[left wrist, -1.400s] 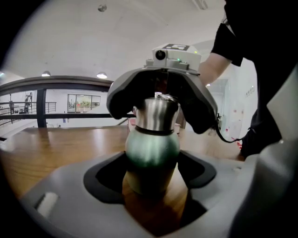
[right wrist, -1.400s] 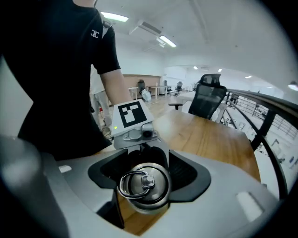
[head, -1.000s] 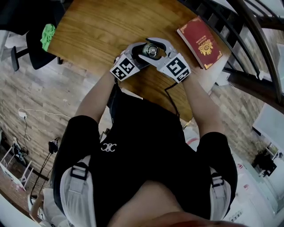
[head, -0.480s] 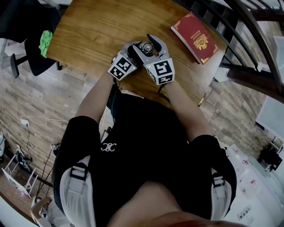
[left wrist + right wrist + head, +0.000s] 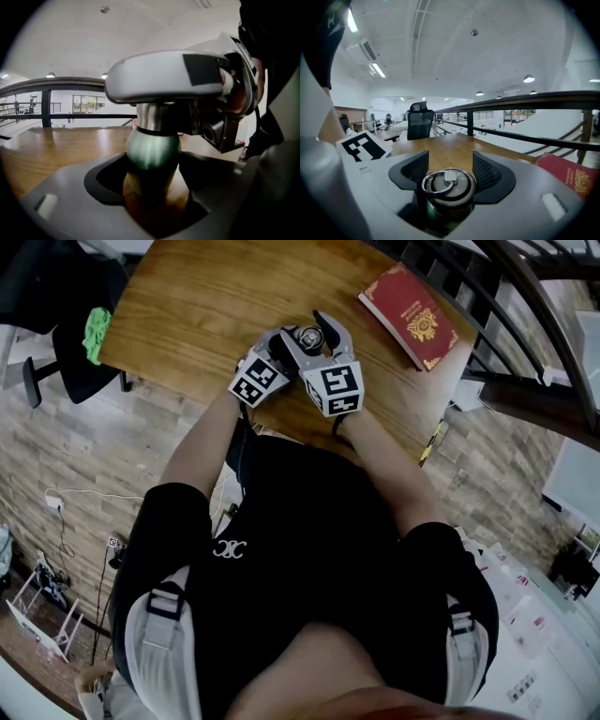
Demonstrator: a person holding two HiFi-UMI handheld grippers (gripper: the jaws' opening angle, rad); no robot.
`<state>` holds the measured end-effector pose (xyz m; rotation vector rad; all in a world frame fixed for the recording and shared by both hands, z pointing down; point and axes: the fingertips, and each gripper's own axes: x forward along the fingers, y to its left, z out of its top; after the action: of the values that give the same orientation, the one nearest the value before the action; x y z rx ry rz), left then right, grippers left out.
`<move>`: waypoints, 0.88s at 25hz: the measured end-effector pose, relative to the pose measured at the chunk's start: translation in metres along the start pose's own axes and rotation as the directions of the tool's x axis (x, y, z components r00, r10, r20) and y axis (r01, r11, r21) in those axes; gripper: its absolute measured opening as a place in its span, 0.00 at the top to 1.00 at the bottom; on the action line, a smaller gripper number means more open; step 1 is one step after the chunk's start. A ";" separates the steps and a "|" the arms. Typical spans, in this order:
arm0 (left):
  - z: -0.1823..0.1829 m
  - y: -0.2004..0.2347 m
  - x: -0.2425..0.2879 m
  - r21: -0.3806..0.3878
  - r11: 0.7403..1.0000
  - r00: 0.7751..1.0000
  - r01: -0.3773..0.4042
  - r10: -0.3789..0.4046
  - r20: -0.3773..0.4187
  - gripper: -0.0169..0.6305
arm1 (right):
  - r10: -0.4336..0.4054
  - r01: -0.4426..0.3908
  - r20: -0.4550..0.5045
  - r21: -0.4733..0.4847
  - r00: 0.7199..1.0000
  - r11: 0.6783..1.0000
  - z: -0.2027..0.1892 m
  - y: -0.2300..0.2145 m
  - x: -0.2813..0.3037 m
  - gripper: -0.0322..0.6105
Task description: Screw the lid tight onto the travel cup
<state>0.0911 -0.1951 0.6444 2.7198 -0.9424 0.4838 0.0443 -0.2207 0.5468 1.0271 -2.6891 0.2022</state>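
Observation:
A green travel cup [image 5: 152,149] with a steel lid [image 5: 151,117] stands on the wooden table [image 5: 206,306] near its front edge. In the head view only the lid [image 5: 307,335] shows, wedged between both grippers. My left gripper [image 5: 289,345] comes in from the left and is shut on the cup's green body, low down [image 5: 152,174]. From the near side, my right gripper [image 5: 317,338] is shut on the lid [image 5: 449,185]. That lid has a metal ring on top and sits between the gripper's black pads [image 5: 490,176]. A white finger [image 5: 164,77] of the right gripper crosses above the cup.
A red passport-like booklet [image 5: 410,313] lies at the table's right end, also seen in the right gripper view [image 5: 569,176]. A black railing [image 5: 525,296] runs past the right side. A black office chair [image 5: 66,343] with a green cloth [image 5: 97,326] stands left.
The right gripper has swung round the lid, its marker cube moving from the cup's right side to the near side. The left gripper and cup have stayed put.

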 end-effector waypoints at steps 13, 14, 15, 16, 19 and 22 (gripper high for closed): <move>0.000 0.000 0.002 0.012 1.000 1.000 0.017 -0.017 0.006 0.36 | 0.564 -0.810 -0.596 -0.301 0.571 0.503 -0.030 0.022 -0.043 0.51; 0.000 0.000 0.002 0.014 1.000 1.000 0.018 -0.018 0.003 0.36 | 0.546 -0.842 -0.653 -0.303 0.525 0.447 -0.034 0.021 -0.045 0.51; 0.000 -0.001 0.002 0.014 1.000 1.000 0.021 -0.021 0.000 0.36 | 0.519 -0.864 -0.699 -0.318 0.492 0.390 -0.035 0.021 -0.046 0.51; -0.001 -0.002 0.002 0.014 1.000 1.000 0.024 -0.024 -0.002 0.36 | 0.482 -0.880 -0.741 -0.343 0.468 0.328 -0.036 0.020 -0.046 0.51; 0.000 -0.002 0.001 0.012 0.999 1.000 0.029 -0.029 -0.003 0.36 | 0.365 -0.913 -0.837 -0.375 0.407 0.158 -0.043 0.017 -0.043 0.51; 0.001 -0.003 0.003 0.013 0.999 1.000 0.030 -0.030 -0.007 0.36 | 0.339 -0.937 -0.875 -0.340 0.346 0.081 -0.043 0.022 -0.041 0.51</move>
<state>0.0953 -0.1949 0.6442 2.7380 -0.8984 0.4957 0.0672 -0.1690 0.5754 -0.7002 -1.8742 -0.5433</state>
